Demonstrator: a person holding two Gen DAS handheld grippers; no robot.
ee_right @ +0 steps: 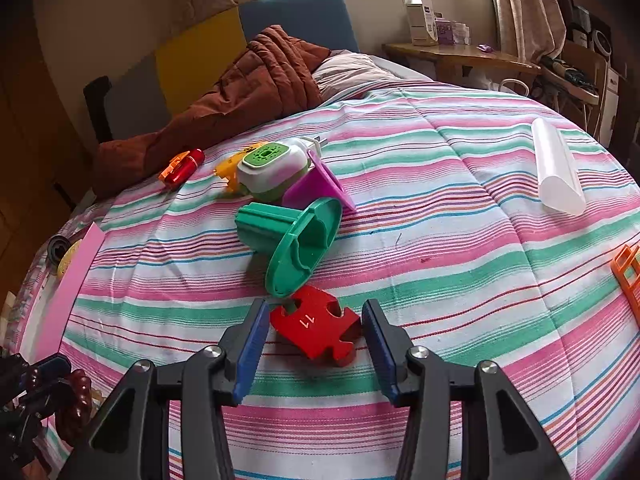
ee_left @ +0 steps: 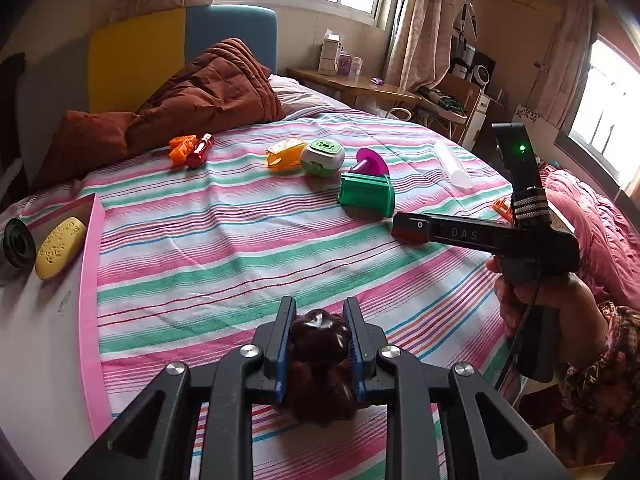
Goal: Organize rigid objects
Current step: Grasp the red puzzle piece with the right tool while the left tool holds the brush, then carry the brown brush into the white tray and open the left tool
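Observation:
My left gripper [ee_left: 319,322] is shut on a dark brown knobbly object [ee_left: 320,340] above the striped bed; it also shows at the lower left of the right wrist view [ee_right: 76,396]. My right gripper [ee_right: 316,320] stands around a red puzzle-shaped block [ee_right: 316,326] marked 11; the blue pads [ee_right: 252,344] touch or nearly touch its sides. In the left wrist view the right gripper [ee_left: 408,230] lies to the right with the red block [ee_left: 408,235] at its tip. A green flanged piece [ee_right: 292,240], a purple cone [ee_right: 316,186] and a white-green gadget [ee_right: 272,172] lie just beyond.
A pink-edged white tray [ee_left: 90,264] at the left holds a yellow oval piece [ee_left: 60,248] and a black round part [ee_left: 18,244]. Orange pieces [ee_left: 182,148], a red cylinder [ee_left: 200,151], a clear tube [ee_right: 556,168] and an orange frame [ee_right: 628,272] lie on the bed. A brown quilt [ee_left: 208,88] lies behind.

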